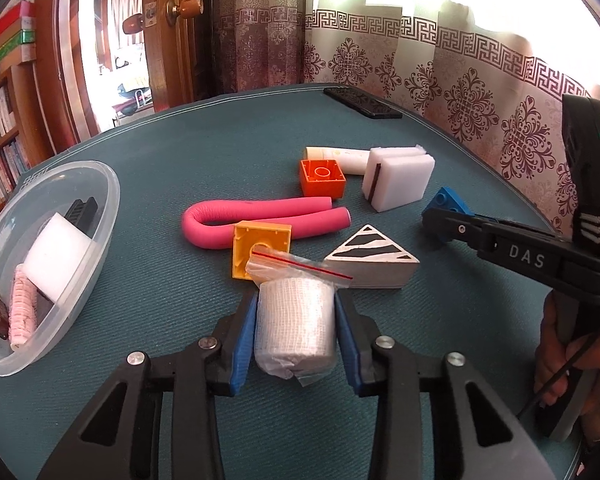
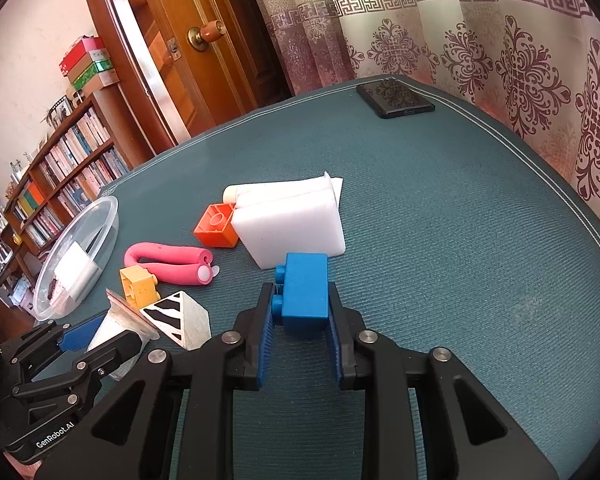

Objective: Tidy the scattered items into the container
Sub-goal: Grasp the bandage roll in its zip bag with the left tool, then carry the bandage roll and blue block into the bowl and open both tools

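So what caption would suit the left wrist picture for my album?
Left gripper clamps a bagged gauze roll, clear container waiting alongside.

A home — patterned curtains [image 2: 500,48], a wooden door [image 2: 196,40] and a packed bookshelf [image 2: 68,160] ring the room.

1. We see a teal fabric surface [image 2: 440,208] with pale stitched edging filling the foreground;
2. behind it hang patterned curtains [image 2: 500,52], maroon motifs on cream, with daylight glowing strongly through them;
3. to the left a brown wooden door [image 2: 204,60] with a round knob [image 2: 206,34] stands open;
4. further left we find a wooden bookshelf [image 2: 60,168] packed with books, coloured boxes [image 2: 88,66] stacked on top, against a pale wall [image 2: 24,60].
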Available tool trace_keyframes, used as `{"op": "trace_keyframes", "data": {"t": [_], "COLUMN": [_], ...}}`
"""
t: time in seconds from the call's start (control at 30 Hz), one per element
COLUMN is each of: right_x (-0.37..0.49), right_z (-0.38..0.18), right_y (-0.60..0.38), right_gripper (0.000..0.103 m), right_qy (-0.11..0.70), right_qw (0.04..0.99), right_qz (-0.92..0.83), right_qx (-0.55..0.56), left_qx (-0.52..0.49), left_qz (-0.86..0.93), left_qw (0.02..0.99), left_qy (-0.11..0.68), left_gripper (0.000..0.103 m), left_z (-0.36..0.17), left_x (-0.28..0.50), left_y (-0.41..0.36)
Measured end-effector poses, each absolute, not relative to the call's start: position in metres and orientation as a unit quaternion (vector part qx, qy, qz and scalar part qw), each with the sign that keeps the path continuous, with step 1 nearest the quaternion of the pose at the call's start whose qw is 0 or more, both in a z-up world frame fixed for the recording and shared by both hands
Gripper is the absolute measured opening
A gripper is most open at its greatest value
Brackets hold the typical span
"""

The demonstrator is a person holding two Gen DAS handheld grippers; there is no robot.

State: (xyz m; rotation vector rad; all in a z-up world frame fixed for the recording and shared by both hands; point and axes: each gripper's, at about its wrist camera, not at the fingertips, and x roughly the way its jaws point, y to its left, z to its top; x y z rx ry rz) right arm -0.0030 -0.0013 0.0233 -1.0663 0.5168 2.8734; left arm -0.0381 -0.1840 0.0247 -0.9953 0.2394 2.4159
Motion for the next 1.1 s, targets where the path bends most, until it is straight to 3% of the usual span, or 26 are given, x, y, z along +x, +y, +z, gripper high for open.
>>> {"op": "trace_keyframes", "data": {"t": [0.63, 1.1], "right_x": [0.000, -0.007], "right_z": [0.028, 0.061], "right_y": [-0.003, -0.038], "right_gripper": [0.025, 0.025], "right_qy": [0.164, 0.133], "right_qw": [0.018, -0.023], "right_qz": [0.930, 0.942], "right_qx": [-0.327, -0.306], "left_qx": [-0.344, -0.305], "left_qz": [0.902, 0.932], "left_qw": [0.251, 0.195], "left_qy": [0.070, 0.015], "left_gripper": [0.040, 0.040], "left_z": [0.043, 0.076], "left_x": [-0.036, -0.049], "left_y": [-0.197, -0.252]}}
